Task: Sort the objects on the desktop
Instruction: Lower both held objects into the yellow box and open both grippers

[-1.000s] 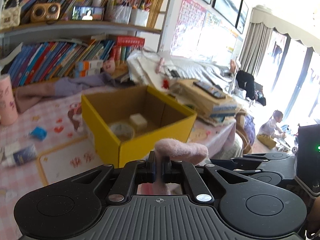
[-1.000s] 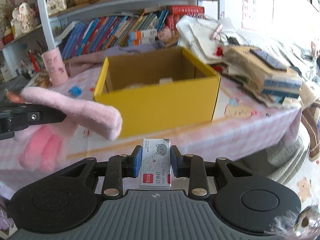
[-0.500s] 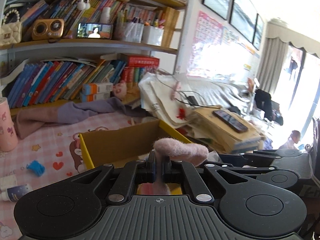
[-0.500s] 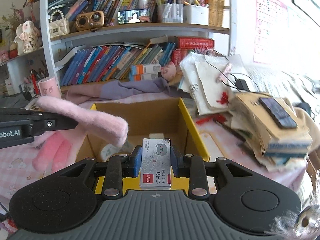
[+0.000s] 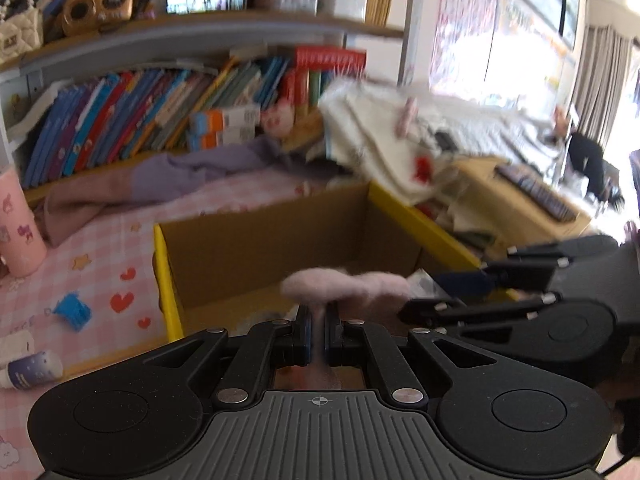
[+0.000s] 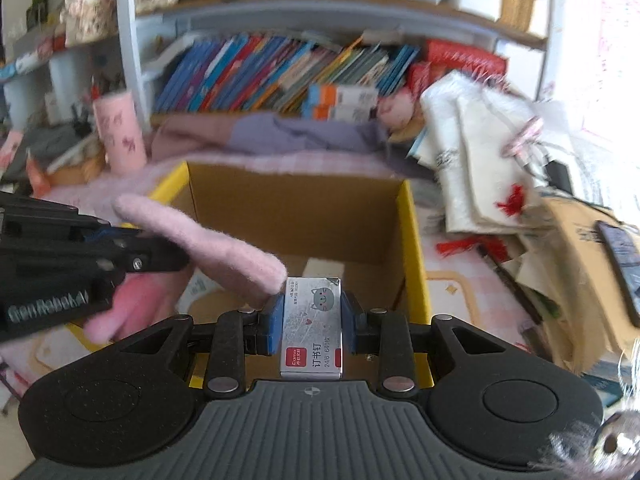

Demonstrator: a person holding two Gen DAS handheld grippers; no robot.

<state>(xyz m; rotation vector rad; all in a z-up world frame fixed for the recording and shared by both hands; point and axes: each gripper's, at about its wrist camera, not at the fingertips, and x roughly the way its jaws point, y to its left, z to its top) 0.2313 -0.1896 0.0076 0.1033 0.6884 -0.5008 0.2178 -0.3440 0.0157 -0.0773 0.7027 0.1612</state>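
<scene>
A yellow cardboard box [image 5: 166, 276] [image 6: 412, 248] stands open on the pink tablecloth. My left gripper [image 5: 317, 330] is shut on a pink fuzzy glove [image 5: 344, 286] and holds it over the box's near edge; the glove also shows in the right wrist view [image 6: 208, 240]. My right gripper [image 6: 312, 320] is shut on a silver staple box [image 6: 312, 328] with a cat picture, held above the open box. The right gripper also shows in the left wrist view [image 5: 472, 292]. Small items lie on the box floor, partly hidden.
A pink cup [image 5: 16, 224] [image 6: 120, 136], a blue clip [image 5: 72, 312] and a small bottle [image 5: 32, 368] lie left of the box. Bookshelves [image 6: 280, 72] stand behind. A pile of bags, papers and a phone [image 6: 520, 184] crowds the right side.
Both grippers have moved forward and down over the open box, each still holding its object. The two grippers are closer together, and the box interior now fills more of the view.
</scene>
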